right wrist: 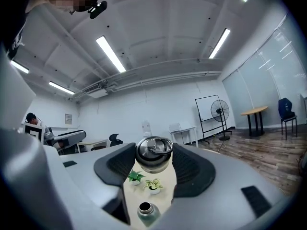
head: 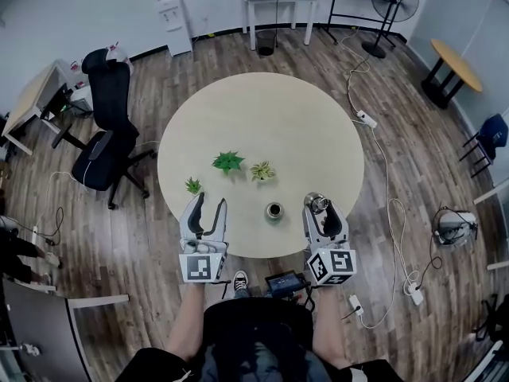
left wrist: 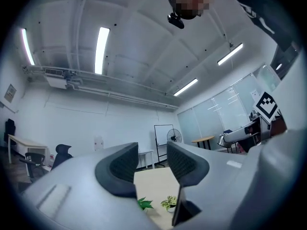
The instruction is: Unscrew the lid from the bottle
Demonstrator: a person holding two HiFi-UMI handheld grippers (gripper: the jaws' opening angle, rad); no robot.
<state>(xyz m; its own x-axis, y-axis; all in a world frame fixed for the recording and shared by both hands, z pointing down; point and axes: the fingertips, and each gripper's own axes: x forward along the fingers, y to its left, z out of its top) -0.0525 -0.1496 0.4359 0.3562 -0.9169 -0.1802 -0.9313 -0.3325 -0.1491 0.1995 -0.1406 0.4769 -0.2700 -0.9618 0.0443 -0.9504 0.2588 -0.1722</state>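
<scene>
The green bottle (head: 274, 211) stands upright near the front edge of the round table (head: 262, 110), its mouth uncovered; the right gripper view looks down on it (right wrist: 146, 212). The metal lid (head: 318, 204) with a ring handle is off the bottle, lifted to its right. My right gripper (head: 320, 206) is shut on the lid (right wrist: 153, 155), one pad on each side. To the left of the bottle, over the table's front edge, my left gripper (head: 208, 202) has its jaws apart with nothing between them (left wrist: 152, 160).
Three small potted plants (head: 228, 162) (head: 262, 170) (head: 193, 185) sit on the table behind the bottle. A black office chair (head: 103, 146) stands left of the table. A power strip (head: 366, 118) and cables lie on the floor to the right.
</scene>
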